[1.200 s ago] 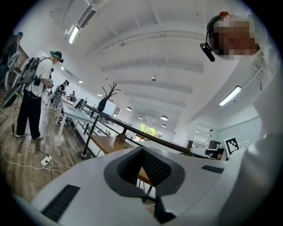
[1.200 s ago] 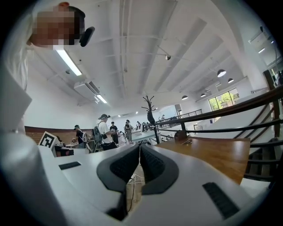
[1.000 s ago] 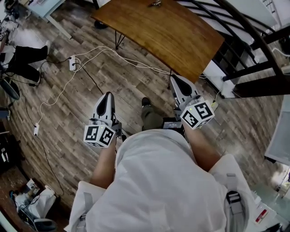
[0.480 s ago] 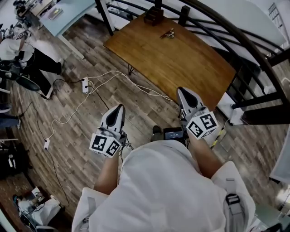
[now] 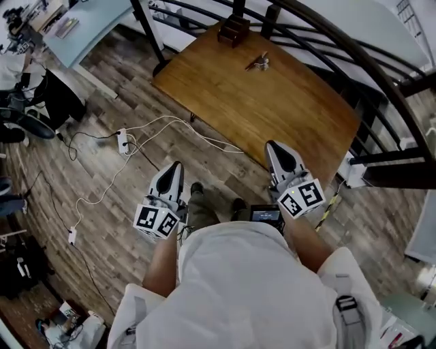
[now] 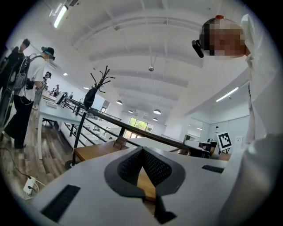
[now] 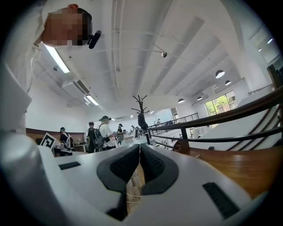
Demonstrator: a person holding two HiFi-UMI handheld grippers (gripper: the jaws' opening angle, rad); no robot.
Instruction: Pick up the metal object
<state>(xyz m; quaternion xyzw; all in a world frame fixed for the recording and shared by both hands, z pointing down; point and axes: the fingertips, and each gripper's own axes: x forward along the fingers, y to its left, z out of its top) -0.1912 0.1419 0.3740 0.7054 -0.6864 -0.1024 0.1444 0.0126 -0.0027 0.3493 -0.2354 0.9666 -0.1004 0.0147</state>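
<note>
A small metal object (image 5: 257, 63) lies on the far part of a brown wooden table (image 5: 272, 109), near a dark wooden box (image 5: 233, 28). Both grippers hang over the plank floor, short of the table's near edge. My left gripper (image 5: 176, 165) is shut with nothing in it, and in the left gripper view its jaws (image 6: 141, 150) meet at the tips. My right gripper (image 5: 274, 145) is also shut and empty, almost at the table's near edge; its pads (image 7: 139, 146) touch at the tips. Both point toward the table.
White cables and a power strip (image 5: 122, 142) trail over the floor to the left. A black curved railing (image 5: 340, 48) runs behind and beside the table. A light blue desk (image 5: 88, 20) stands top left. People stand by the desks (image 6: 26, 88).
The table has come more fully into the head view, with the metal object and box now visible. Both grippers sit nearer the table's edge. Both stay shut.
</note>
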